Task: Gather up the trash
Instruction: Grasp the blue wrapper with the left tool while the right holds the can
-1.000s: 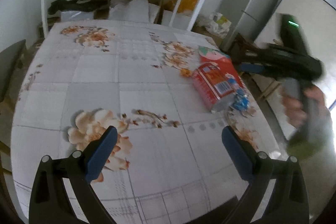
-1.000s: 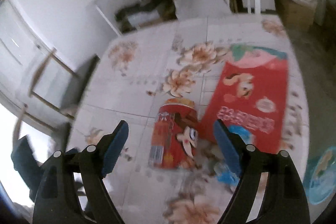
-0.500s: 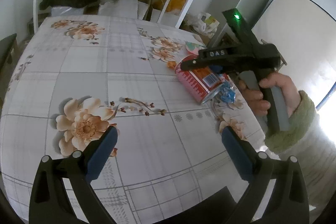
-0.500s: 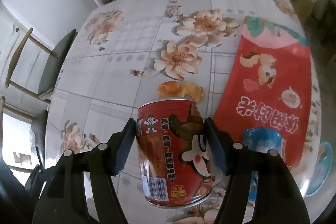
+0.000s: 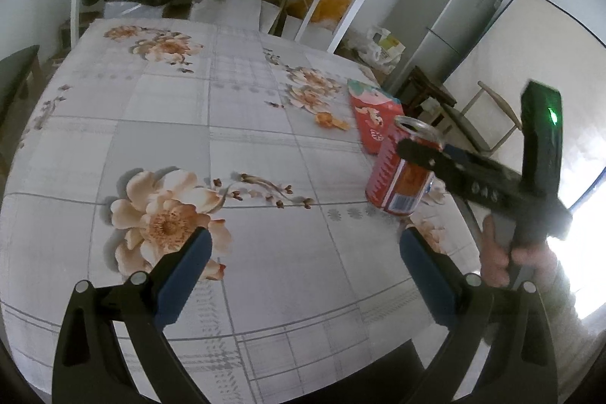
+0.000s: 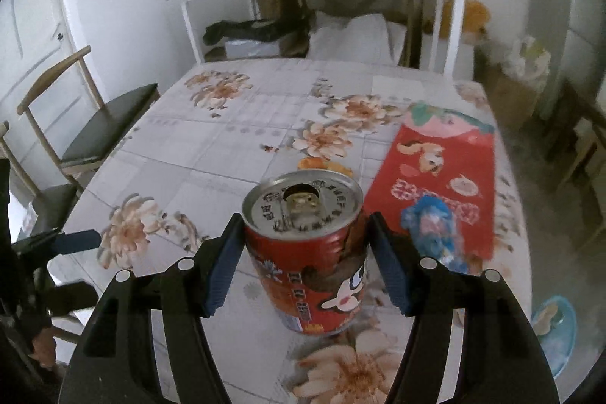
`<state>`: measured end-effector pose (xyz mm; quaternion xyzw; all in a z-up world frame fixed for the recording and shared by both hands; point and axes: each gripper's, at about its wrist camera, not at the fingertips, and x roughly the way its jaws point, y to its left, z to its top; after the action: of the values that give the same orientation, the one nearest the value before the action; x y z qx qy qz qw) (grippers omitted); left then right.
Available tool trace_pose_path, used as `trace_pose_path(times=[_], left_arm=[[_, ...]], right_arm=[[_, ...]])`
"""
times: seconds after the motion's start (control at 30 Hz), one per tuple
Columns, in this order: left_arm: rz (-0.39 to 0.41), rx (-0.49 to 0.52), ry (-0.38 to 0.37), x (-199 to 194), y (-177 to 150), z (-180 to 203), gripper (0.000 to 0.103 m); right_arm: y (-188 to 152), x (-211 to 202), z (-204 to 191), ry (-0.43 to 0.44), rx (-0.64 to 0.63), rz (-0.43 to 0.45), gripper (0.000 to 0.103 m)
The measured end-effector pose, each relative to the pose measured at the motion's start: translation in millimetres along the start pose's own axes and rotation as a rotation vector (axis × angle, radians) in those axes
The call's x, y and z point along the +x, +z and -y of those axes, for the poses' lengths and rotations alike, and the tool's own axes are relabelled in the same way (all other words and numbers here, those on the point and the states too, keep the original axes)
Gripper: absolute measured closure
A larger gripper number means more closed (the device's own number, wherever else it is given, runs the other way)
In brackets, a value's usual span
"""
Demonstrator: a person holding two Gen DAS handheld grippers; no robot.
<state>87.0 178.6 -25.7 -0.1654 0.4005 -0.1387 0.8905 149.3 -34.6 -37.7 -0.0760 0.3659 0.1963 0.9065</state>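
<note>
left gripper [image 5: 301,262]: black arms, blue pads, silver screws
right gripper [image 6: 305,262]: black body, blue pads, green light behind the fingers

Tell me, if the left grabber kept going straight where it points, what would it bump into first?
Probably just the flowered tablecloth. The left gripper is open, tilted down at bare cloth; the red can sits off to its right.

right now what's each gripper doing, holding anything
left gripper: open, empty, above the floral tablecloth.
right gripper: jaws just closed in, now shut on the opened red drink can.
</note>
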Motion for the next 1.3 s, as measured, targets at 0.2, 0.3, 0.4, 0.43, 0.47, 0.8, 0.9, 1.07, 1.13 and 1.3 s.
trace_pose_path(times=[0.2, 0.3, 0.4, 0.43, 0.47, 0.8, 0.9, 1.07, 1.13, 1.3], left_arm=[[-0.006, 0.008, -0.02, 11, 6, 10, 0.006], [-0.013, 0.018, -0.051, 22, 15, 20, 0.006], [-0.025, 0.033, -0.089, 39, 28, 36, 0.006], [-0.026, 0.044, -0.103, 44, 33, 43, 0.006], [-0.026, 0.056, -0.113, 49, 37, 50, 0.006], [-0.148, 0.168, -0.209, 149, 74, 147, 0.022], [-0.206, 0.197, -0.153, 181, 73, 161, 0.034], [-0.259, 0.246, -0.054, 206, 64, 171, 0.065], [-0.254, 0.231, -0.064, 205, 62, 167, 0.074], [-0.244, 0.211, -0.066, 195, 59, 153, 0.079]], right_arm=[[-26, -23, 17, -0.038, 0.049, 0.038, 0.041], [-40, -36, 28, -0.059, 0.078, 0.053, 0.041], [-53, -50, 42, -0.091, 0.121, 0.07, 0.041], [-58, -57, 48, -0.11, 0.134, 0.078, 0.041], [-62, -62, 54, -0.126, 0.149, 0.086, 0.041], [-82, -83, 96, -0.158, 0.266, 0.14, 0.041], [-85, -84, 99, -0.159, 0.277, 0.152, 0.041], [-87, -86, 104, -0.147, 0.296, 0.165, 0.041], [-87, -86, 104, -0.146, 0.297, 0.168, 0.041], [-87, -86, 103, -0.152, 0.292, 0.166, 0.041]])
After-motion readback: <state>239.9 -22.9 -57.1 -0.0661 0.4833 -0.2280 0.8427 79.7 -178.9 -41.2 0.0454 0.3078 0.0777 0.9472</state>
